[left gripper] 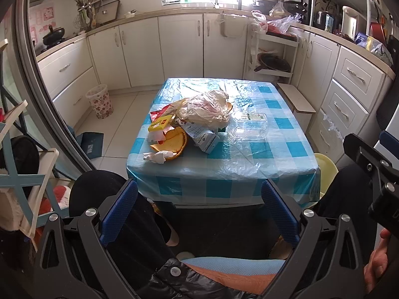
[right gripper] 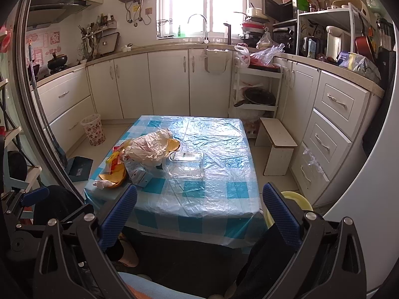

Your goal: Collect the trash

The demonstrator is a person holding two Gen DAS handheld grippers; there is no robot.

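A heap of trash lies on the left half of the blue checked table (left gripper: 261, 164) (right gripper: 224, 199): a crumpled beige plastic bag (left gripper: 207, 109) (right gripper: 149, 147), orange peel (left gripper: 174, 142) (right gripper: 113, 175), a yellow packet (left gripper: 160, 123), a milk carton (left gripper: 203, 137) (right gripper: 137, 175), white tissue (left gripper: 158, 156) (right gripper: 99, 184) and a clear plastic box (left gripper: 249, 124) (right gripper: 185, 165). My left gripper (left gripper: 199, 211) is open and empty, held low in front of the table's near edge. My right gripper (right gripper: 199, 214) is open and empty, also short of the table.
A patterned waste basket (left gripper: 99, 101) (right gripper: 92, 129) stands on the floor left of the table by the cabinets. A small wooden stool (left gripper: 296, 99) (right gripper: 276, 144) and a yellow stool (left gripper: 325, 172) (right gripper: 291, 206) stand to the right. The person's legs (left gripper: 119, 199) are below the grippers.
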